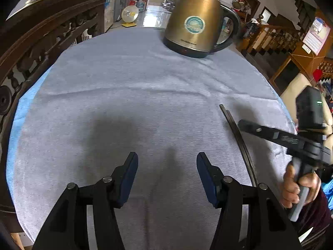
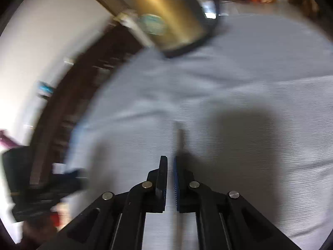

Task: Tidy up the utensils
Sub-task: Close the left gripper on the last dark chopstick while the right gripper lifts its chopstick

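Note:
A pair of dark chopsticks (image 1: 239, 137) lies together on the grey-blue cloth (image 1: 135, 104) at the right. My right gripper (image 1: 242, 124) reaches in from the right, its tip at the chopsticks. In the blurred right wrist view its jaws (image 2: 170, 164) stand nearly closed around a thin dark stick (image 2: 180, 141) that runs forward between them. My left gripper (image 1: 167, 162) is open and empty over the near middle of the cloth, left of the chopsticks.
A bronze electric kettle (image 1: 195, 20) stands at the far side of the cloth and shows blurred in the right wrist view (image 2: 172, 14). A carved dark wooden rail (image 1: 41, 33) runs along the left edge. The table edge curves at the right.

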